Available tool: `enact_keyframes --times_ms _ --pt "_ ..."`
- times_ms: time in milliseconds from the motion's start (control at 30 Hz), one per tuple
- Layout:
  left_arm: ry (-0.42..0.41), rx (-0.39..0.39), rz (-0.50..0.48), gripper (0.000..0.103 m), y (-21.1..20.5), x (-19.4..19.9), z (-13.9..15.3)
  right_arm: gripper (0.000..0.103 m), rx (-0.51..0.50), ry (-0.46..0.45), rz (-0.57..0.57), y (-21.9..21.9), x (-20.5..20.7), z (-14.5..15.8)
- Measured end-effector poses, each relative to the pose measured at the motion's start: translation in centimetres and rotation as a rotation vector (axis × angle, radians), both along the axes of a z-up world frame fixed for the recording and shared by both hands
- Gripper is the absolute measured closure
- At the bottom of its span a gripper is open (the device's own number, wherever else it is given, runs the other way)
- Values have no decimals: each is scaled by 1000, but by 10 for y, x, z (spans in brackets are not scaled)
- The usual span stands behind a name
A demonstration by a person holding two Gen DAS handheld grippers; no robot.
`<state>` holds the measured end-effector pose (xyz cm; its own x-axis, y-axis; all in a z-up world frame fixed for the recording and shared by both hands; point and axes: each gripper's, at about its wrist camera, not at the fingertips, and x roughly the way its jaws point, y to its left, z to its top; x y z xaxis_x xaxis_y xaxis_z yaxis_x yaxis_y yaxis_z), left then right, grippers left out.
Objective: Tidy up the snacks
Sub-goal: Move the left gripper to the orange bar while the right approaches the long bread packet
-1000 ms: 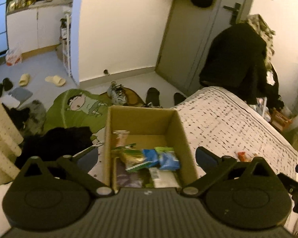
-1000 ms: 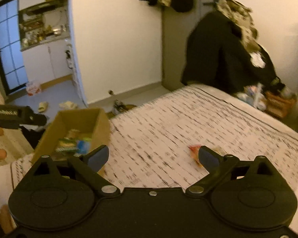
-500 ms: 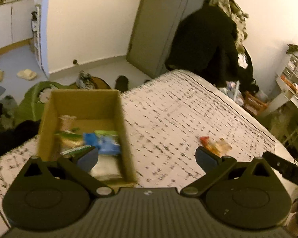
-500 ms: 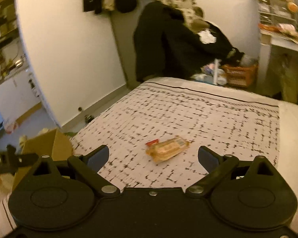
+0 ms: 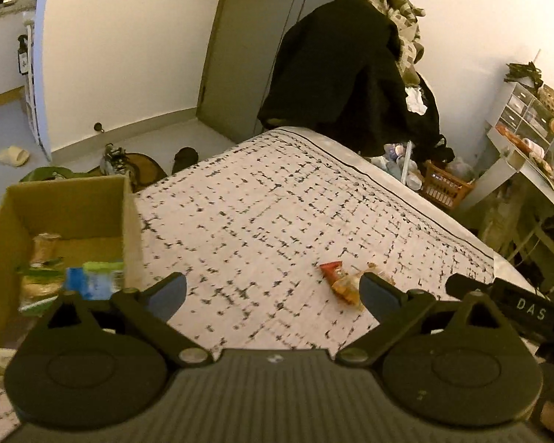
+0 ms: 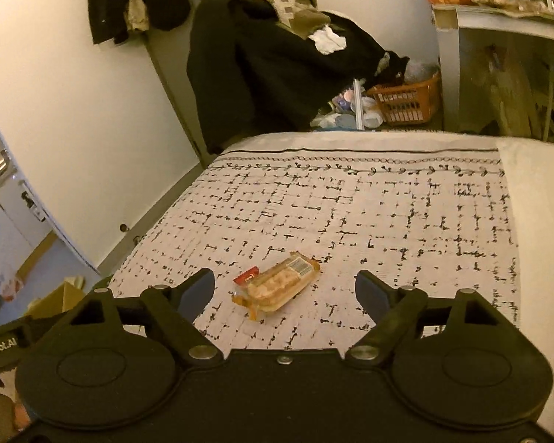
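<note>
An orange wrapped snack [image 6: 279, 283] with a small red packet [image 6: 246, 277] beside it lies on the patterned bedspread [image 6: 351, 214]. My right gripper [image 6: 284, 289] is open and empty, hovering just before the snack, which sits between its fingers. In the left wrist view the snack [image 5: 345, 283] lies by my right finger. My left gripper [image 5: 273, 289] is open and empty over the bedspread. The cardboard box [image 5: 125, 221] at the left holds several snack packs, one blue and green [image 5: 96, 280].
A pile of dark clothes [image 6: 269, 59] stands beyond the bed's far edge, with an orange basket [image 6: 406, 101] and a white shelf unit [image 5: 513, 136] at the right. The floor with shoes and slippers [image 5: 13, 155] lies left of the bed.
Both grippers have swung right, away from the box. The left now looks over the bedspread instead of into the box. The right has closed in on the orange snack.
</note>
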<state>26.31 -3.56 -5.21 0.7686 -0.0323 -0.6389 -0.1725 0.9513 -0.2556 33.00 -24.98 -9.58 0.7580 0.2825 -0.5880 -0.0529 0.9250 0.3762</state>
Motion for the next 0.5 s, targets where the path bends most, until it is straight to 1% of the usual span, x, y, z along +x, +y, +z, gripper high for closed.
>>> enact_keyframes --times_ms 67,167,267,333,400,467,500 --pt "-2 -7 -4 8 -4 9 -6 24 10 15 -10 0 7 -6" --pt "-2 -28 -8 13 -7 20 -15 25 23 33 -19 2 18 -17" --pt "13 -61 -6 26 -7 34 -27 25 33 52 -30 6 31 -30" --pt "29 -81 1 37 -6 43 -35 25 34 61 -32 10 38 -39" --pt "43 -102 -2 42 -6 52 -44 25 41 79 -27 15 43 -47" --pt "51 -106 -2 44 -7 61 -52 25 41 84 -19 20 48 -53" --pt "56 -105 -2 46 -7 65 -56 25 42 84 -19 21 50 -56"
